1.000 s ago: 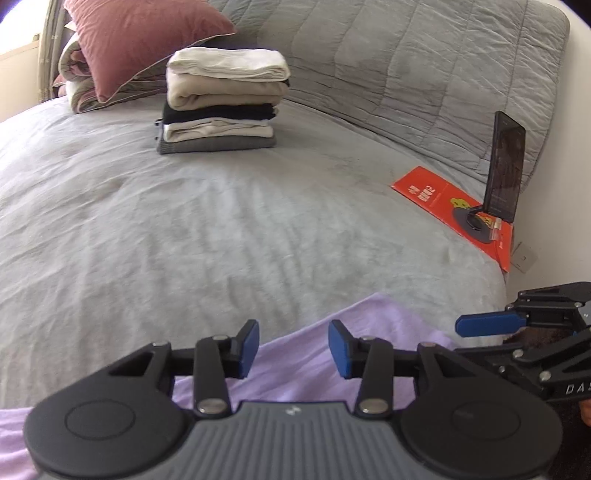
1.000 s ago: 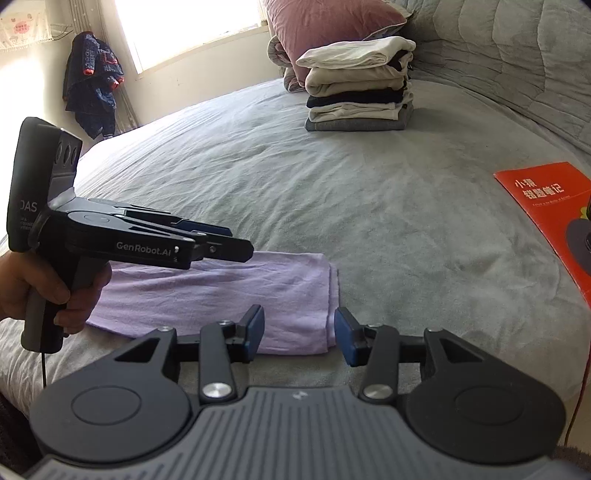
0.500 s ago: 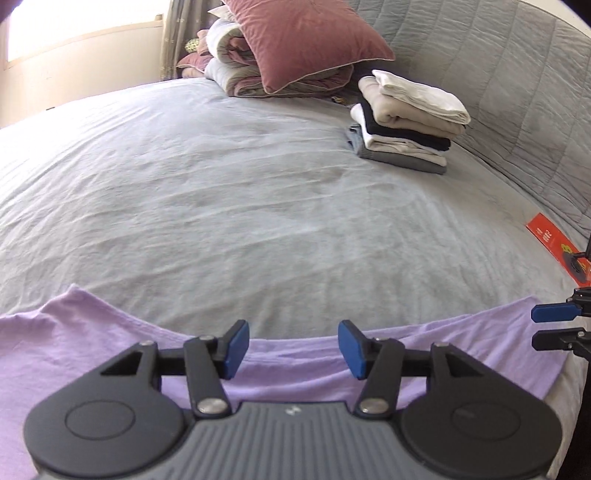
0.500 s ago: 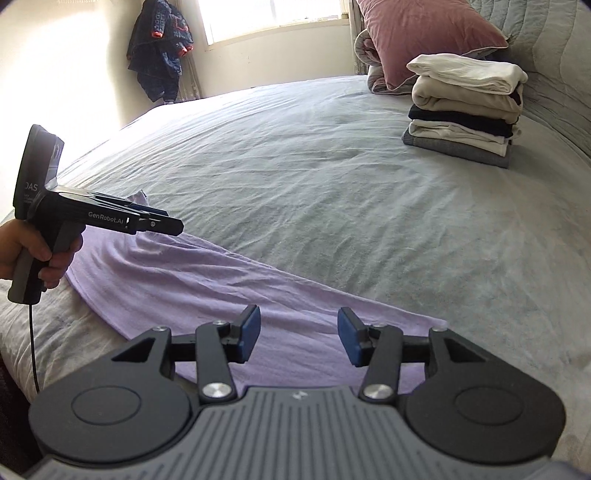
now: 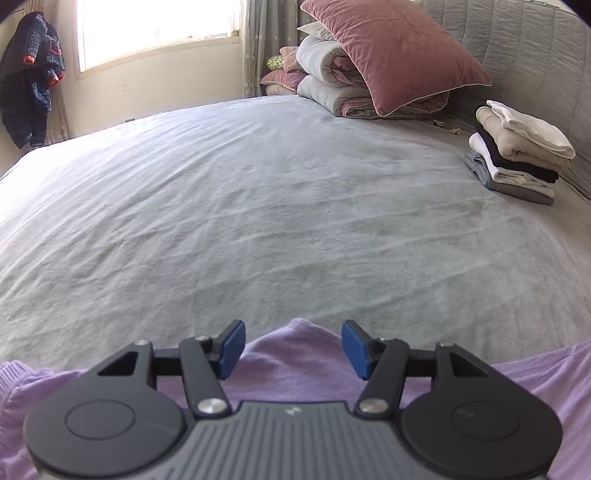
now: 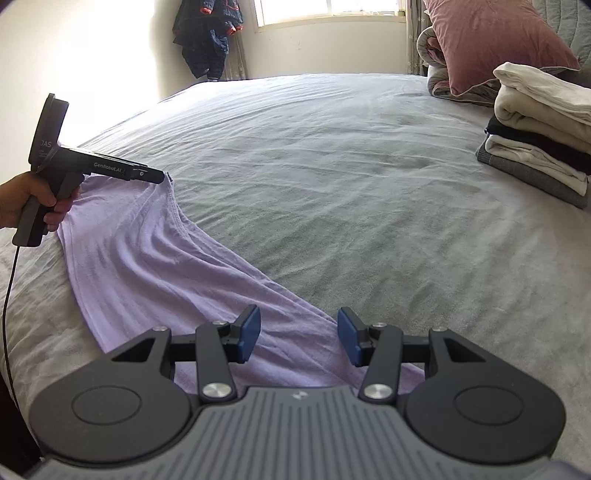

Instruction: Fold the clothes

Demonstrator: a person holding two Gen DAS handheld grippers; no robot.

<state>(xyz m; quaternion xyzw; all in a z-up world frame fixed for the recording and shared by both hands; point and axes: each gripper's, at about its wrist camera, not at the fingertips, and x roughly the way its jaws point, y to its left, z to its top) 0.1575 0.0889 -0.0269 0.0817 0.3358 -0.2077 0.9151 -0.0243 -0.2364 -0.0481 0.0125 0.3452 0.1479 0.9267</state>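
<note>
Your daylight pours in from the window (image 5: 155,33), blown out to white glare; the bed (image 5: 258,206) is evenly lit, frames sharp, fisheye bending and darkening your corners.

Lilac garment (image 6: 155,266), grey bedspread (image 5: 258,206), dusty-pink pillow (image 5: 391,55), blue-padded black gripper (image 5: 293,349).
</note>
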